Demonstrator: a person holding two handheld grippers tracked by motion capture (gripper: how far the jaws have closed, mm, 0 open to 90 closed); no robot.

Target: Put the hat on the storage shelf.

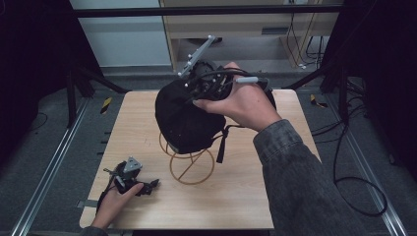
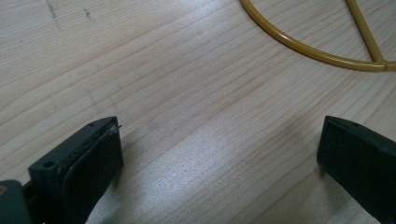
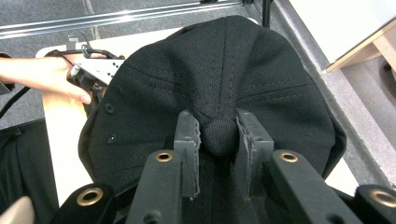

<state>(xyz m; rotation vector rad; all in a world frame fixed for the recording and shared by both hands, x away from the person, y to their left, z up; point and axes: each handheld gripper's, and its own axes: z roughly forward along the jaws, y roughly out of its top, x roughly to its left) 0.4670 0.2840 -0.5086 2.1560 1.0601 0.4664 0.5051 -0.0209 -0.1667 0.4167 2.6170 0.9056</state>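
Observation:
A black cap (image 1: 183, 115) sits over the top of a yellow wire stand (image 1: 189, 169) in the middle of the wooden table (image 1: 246, 196). My right gripper (image 1: 209, 86) is at the cap's crown, held from above by a hand. In the right gripper view its jaws are shut on the cap's top button (image 3: 219, 135), with the black cap (image 3: 261, 79) spreading beyond them. My left gripper (image 1: 153, 184) rests low on the table at the front left, open, beside the stand's base ring. In the left gripper view its jaws stand wide apart over bare wood, the yellow ring (image 2: 299, 44) ahead.
The cap's black strap (image 1: 222, 145) dangles at the stand's right side. Dark metal frame legs (image 1: 74, 93) stand at the table's far corners, and cables (image 1: 349, 162) lie on the floor to the right. A pale cabinet (image 1: 236, 29) stands behind the table.

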